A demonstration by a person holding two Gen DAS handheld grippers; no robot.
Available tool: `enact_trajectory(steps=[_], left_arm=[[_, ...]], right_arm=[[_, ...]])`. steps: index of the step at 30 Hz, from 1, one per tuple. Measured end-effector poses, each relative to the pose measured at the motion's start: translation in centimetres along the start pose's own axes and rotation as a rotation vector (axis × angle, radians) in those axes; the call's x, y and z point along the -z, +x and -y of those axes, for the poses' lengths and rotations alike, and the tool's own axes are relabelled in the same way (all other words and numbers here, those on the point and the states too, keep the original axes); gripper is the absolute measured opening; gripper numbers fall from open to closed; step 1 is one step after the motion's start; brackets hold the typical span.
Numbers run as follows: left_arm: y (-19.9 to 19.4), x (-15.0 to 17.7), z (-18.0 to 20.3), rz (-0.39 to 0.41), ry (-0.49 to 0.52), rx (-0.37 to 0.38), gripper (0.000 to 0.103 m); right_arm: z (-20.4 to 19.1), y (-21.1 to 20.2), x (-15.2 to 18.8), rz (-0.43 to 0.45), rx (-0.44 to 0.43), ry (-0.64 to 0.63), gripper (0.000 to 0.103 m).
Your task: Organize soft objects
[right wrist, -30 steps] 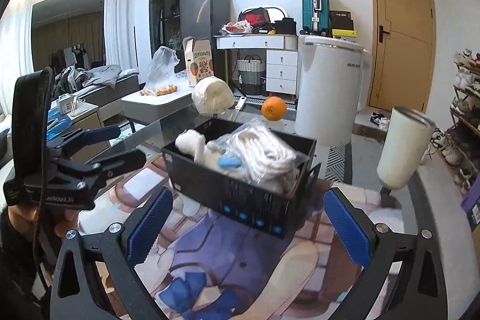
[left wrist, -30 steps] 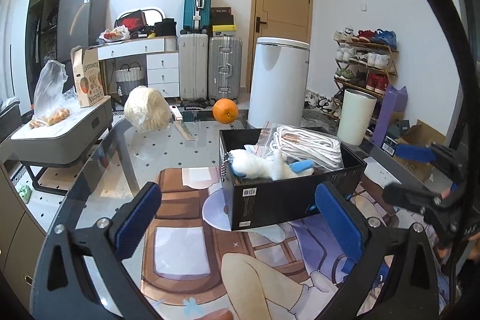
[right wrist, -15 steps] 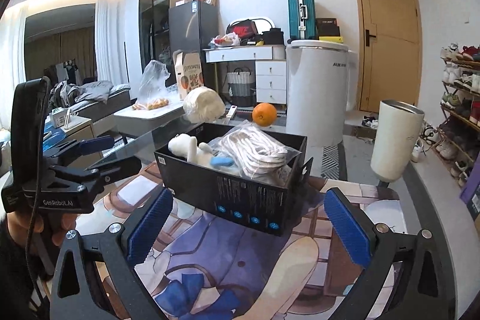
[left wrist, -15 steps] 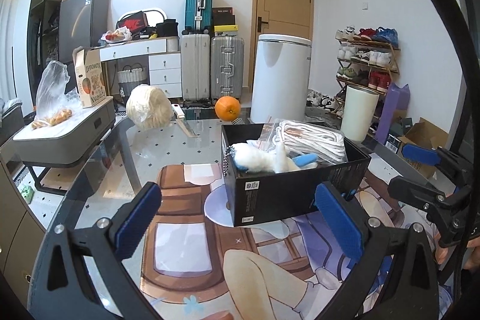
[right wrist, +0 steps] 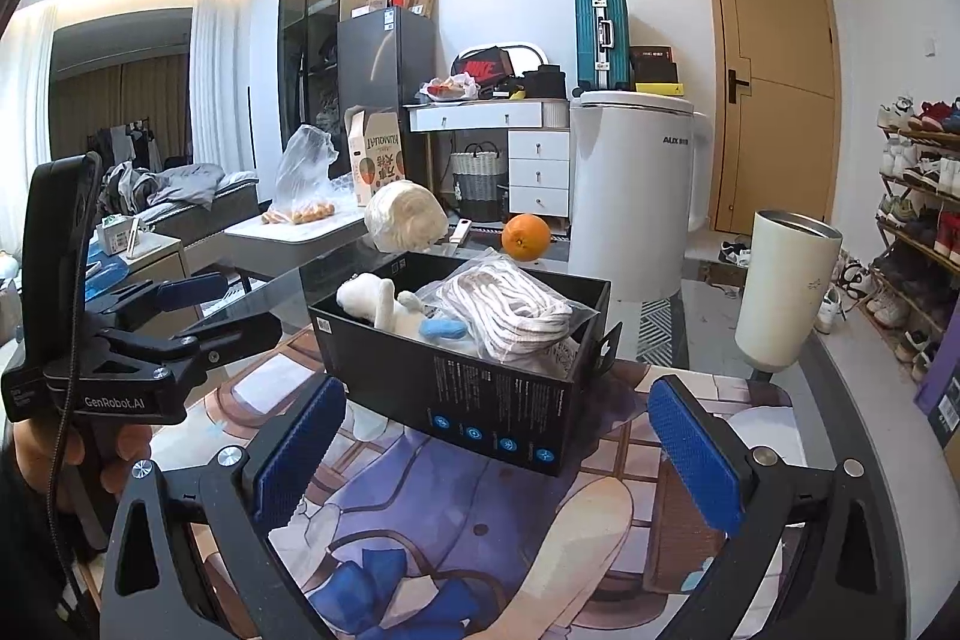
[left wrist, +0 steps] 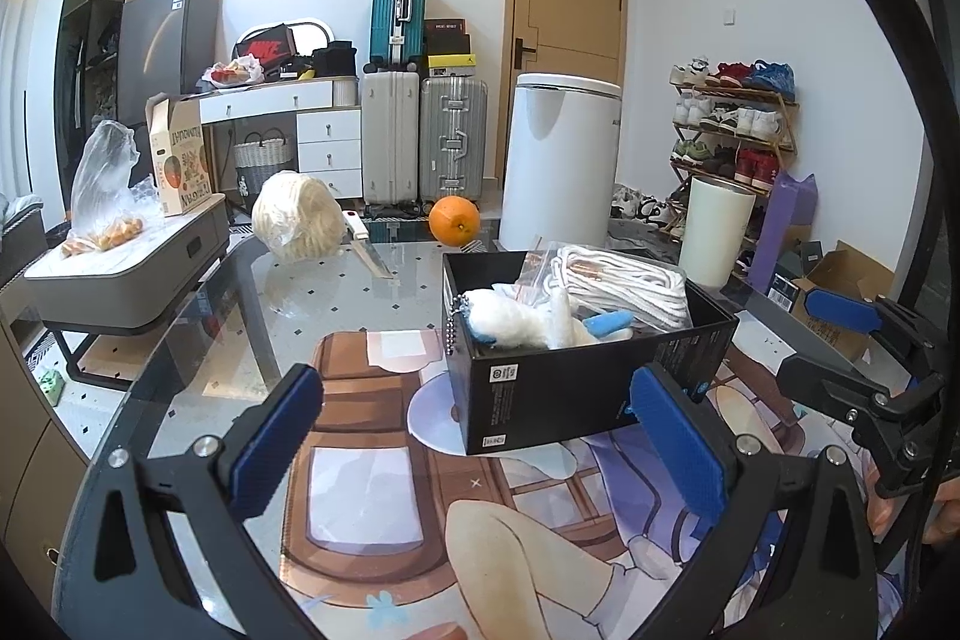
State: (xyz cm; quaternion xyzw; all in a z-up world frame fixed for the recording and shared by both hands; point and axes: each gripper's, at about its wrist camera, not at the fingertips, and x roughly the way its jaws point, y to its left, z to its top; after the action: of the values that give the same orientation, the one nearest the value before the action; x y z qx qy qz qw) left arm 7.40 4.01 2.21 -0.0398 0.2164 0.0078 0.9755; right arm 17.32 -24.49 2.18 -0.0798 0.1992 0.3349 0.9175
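Note:
A black open box (left wrist: 576, 388) (right wrist: 480, 400) stands on the printed mat on the glass table. In it lie a white plush toy with a blue part (left wrist: 528, 325) (right wrist: 384, 301) and a bagged coil of white rope (left wrist: 624, 280) (right wrist: 510, 310). A cream ball of yarn in plastic (left wrist: 297, 223) (right wrist: 405, 217) lies farther back on the table. My left gripper (left wrist: 480, 436) is open and empty, held back from the box. My right gripper (right wrist: 498, 454) is open and empty in front of the box. Each gripper shows in the other's view, the right one (left wrist: 840, 340) and the left one (right wrist: 210, 310).
An orange (left wrist: 454, 220) (right wrist: 526, 237) and a knife (left wrist: 366, 244) lie at the table's far edge. A white cup (left wrist: 714, 232) (right wrist: 786, 286) stands at the right. Beyond are a white bin (left wrist: 561, 160), suitcases, a shoe rack and a low side table with bagged fruit (left wrist: 102, 196).
Both grippers have drawn back and risen a little, so the box sits lower and farther away in both views. Both stay open. Nothing in the box has moved.

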Motion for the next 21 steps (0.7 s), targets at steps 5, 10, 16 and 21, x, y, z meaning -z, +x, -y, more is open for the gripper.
enact_trajectory(steps=[5,10,16,21], left_arm=[[-0.09,0.04,-0.02,0.002,-0.002,0.002,0.103],[-0.06,0.03,-0.02,0.002,-0.002,0.001,0.103],[0.00,0.00,0.07,-0.002,-0.001,0.004,0.103],[0.00,0.00,0.07,-0.003,-0.001,0.004,0.103]], right_arm=[[0.11,-0.10,0.00,0.003,0.003,0.004,0.103],[0.27,-0.19,0.01,0.005,0.001,0.010,0.103],[0.36,-0.22,0.00,0.004,0.000,0.014,0.103],[0.35,-0.23,0.01,0.004,0.001,0.014,0.103]])
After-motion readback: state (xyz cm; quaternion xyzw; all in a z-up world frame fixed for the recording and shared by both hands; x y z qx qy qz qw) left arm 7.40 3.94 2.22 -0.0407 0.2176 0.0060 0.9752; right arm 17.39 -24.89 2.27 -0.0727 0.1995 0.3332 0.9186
